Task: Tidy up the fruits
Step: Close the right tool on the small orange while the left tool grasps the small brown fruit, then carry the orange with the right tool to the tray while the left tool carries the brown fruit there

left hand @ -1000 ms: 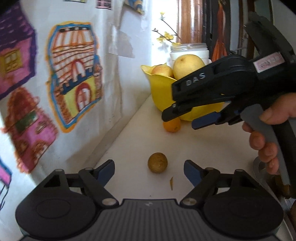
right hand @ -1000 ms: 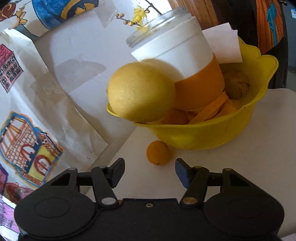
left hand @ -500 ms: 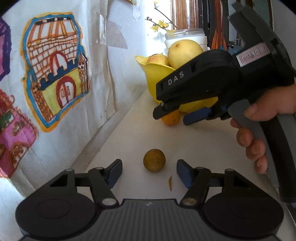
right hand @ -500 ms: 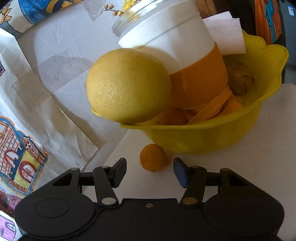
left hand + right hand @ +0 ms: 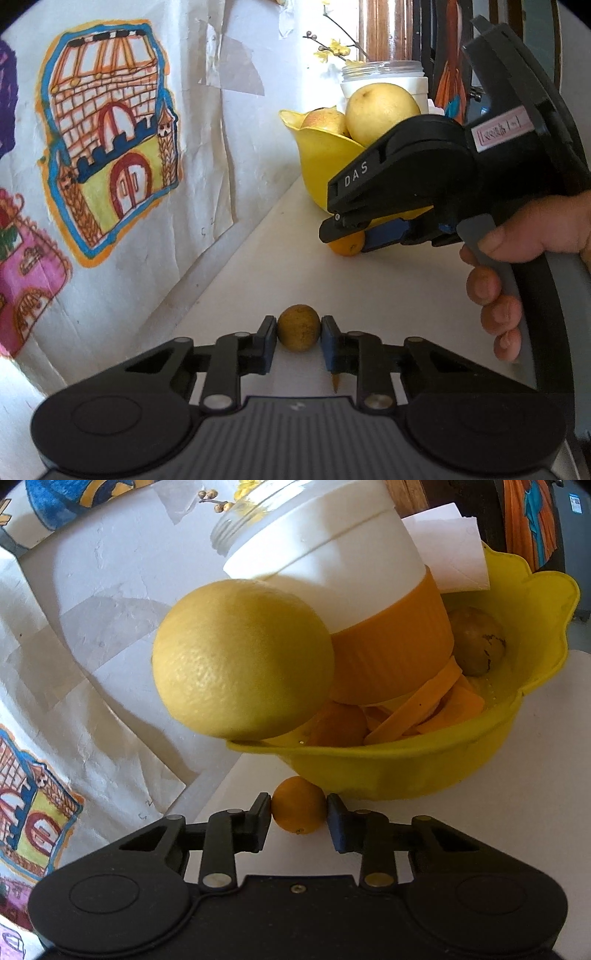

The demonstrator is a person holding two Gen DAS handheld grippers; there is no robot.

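Note:
My left gripper [image 5: 298,330] is shut on a small brown-green round fruit [image 5: 298,328] that rests on the white table. My right gripper [image 5: 299,808] is shut on a small orange [image 5: 299,804] on the table, right against the yellow bowl [image 5: 424,771]. In the left wrist view the right gripper [image 5: 345,236] shows by the orange [image 5: 347,244] under the bowl [image 5: 325,166]. A big yellow citrus [image 5: 242,661] sits on the bowl's rim, with more fruit [image 5: 476,644] inside.
A white and orange jar [image 5: 354,602] stands in the bowl with a paper slip [image 5: 454,546]. Children's drawings [image 5: 110,133] hang on the paper-covered wall along the table's left edge. A small scrap [image 5: 335,382] lies on the table by my left gripper.
Both grippers moved forward and closed. The left one closed on the brown-green fruit, the right one on the small orange.

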